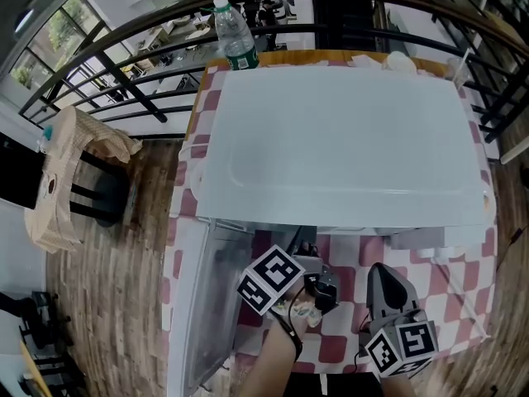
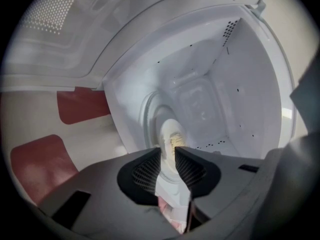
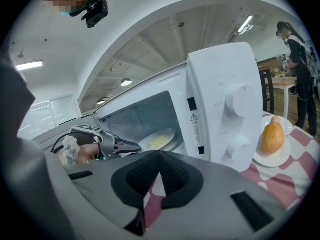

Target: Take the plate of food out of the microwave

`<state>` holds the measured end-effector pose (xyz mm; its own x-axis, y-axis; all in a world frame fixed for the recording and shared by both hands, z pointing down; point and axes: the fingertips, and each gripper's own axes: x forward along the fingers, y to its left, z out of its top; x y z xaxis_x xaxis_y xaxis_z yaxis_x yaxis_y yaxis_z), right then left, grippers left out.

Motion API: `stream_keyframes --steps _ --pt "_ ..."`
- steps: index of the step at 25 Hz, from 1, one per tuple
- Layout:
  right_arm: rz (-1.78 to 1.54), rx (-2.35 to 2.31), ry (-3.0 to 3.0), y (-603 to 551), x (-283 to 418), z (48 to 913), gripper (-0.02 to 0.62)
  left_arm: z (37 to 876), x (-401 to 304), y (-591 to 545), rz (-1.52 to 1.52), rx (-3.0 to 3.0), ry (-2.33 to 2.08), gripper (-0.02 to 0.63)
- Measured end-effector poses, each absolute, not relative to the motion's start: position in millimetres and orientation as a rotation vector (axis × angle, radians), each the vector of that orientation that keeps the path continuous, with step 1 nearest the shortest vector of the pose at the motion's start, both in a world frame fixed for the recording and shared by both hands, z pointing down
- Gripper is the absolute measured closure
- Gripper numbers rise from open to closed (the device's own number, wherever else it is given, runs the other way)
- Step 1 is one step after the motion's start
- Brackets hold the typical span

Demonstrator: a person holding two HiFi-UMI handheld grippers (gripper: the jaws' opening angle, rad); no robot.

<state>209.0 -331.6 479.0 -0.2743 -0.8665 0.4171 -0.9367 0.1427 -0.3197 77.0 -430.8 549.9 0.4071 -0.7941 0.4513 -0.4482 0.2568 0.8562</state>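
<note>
Two grippers are at the front of a boxy white microwave oven [image 1: 339,139], which stands on a worktop [image 1: 463,296] covered in a red-and-white checked cloth. The microwave's door [image 1: 198,296] is swung wide open on its left side. Inside the microwave's white cavity, a round pale plate of yellowish food [image 3: 159,140] sits on the turntable, roughly in the middle of the cavity floor.

At the mouth of the microwave, the left gripper [image 2: 167,156] points into the cavity. Its dark ribbed jaws stand apart, with the plate lined up in the gap beyond them. The right gripper view shows its tip just short of the plate's near rim, so nothing is clasped.

In front of the microwave's right side, below the panel with two white dials [image 3: 239,99], the right gripper [image 3: 160,170] has its jaws closed together with nothing between them.

To the right of the microwave, a second white plate [image 3: 272,156] carries a golden-brown oval roll [image 3: 273,138]. Behind the microwave's rear left corner stands a clear plastic water bottle with a green label [image 1: 235,35].
</note>
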Motion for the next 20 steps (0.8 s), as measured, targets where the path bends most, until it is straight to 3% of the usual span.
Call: stream_keyframes --steps 9,20 --pt "0.812 1.811 -2.262 -331 212 481 0.601 553 77 -431 -0.272 1.382 -1.217 0.543" --pt "0.807 1.800 -2.270 -328 209 480 0.601 552 74 -420 -0.317 1.361 -1.200 0.554"
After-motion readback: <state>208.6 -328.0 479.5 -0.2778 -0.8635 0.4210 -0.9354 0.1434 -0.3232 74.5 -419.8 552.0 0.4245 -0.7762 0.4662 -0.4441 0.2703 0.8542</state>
